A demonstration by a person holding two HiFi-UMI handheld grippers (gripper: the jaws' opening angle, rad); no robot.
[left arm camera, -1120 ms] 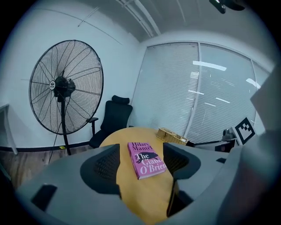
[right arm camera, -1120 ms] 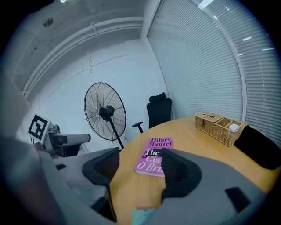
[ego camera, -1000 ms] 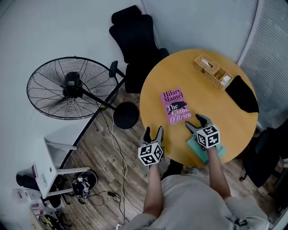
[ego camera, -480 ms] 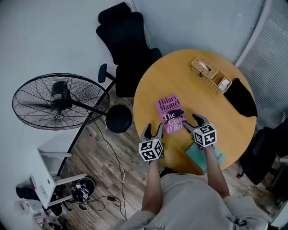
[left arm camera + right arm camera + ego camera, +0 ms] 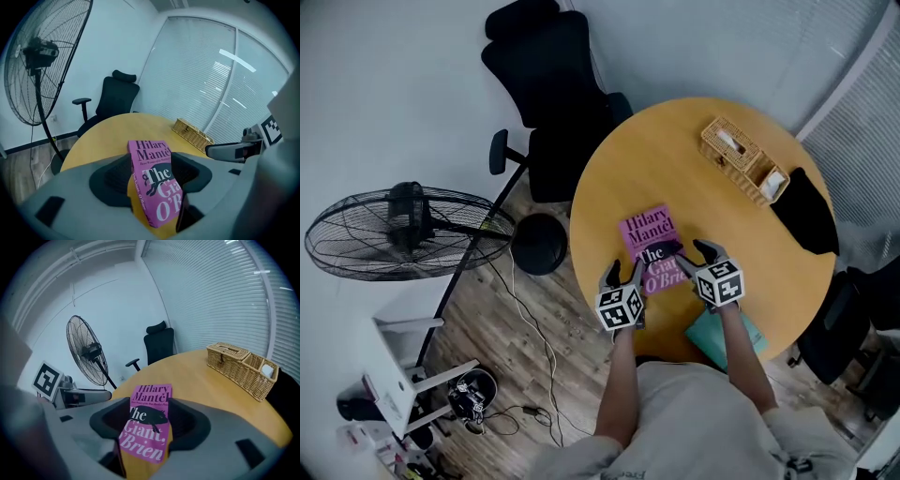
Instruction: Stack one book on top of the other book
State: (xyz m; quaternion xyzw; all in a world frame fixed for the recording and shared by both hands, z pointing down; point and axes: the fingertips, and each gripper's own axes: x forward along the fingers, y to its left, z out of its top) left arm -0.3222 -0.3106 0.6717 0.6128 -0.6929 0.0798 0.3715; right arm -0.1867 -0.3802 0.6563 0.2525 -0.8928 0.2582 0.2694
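Nothing has been stacked yet. The pink book [image 5: 652, 246] lies flat on the bench [image 5: 703, 159], toward its near side. The teal book [image 5: 707, 330] lies separately at the bench's near edge, to the right of the pink one and partly hidden under the right forearm. The two books are near each other but do not overlap.

The pickup stage is judged to be in hand. The left gripper [image 5: 622, 274] is placed at the pink book's near left corner, and the right gripper [image 5: 695, 259] at its near right edge. In each gripper view the pink cover is seen between the jaws. Both sets of jaws stand apart and have just been closing. No pad can be seen pressing on the cover, so the book is judged to be bracketed rather than gripped. Whether any edge is being touched cannot be told.

What is left is nearly the whole task. The pink book has to be gripped and lifted off the bench. It then has to be carried toward the person and to the right, laid on the teal book and released. The teal book's overhang at the bench edge may call for care when the pink one is set down.

The wicker basket [image 5: 742, 159] and the dark object [image 5: 806, 211] at the far right of the bench are well apart from both books and are not expected to interfere.
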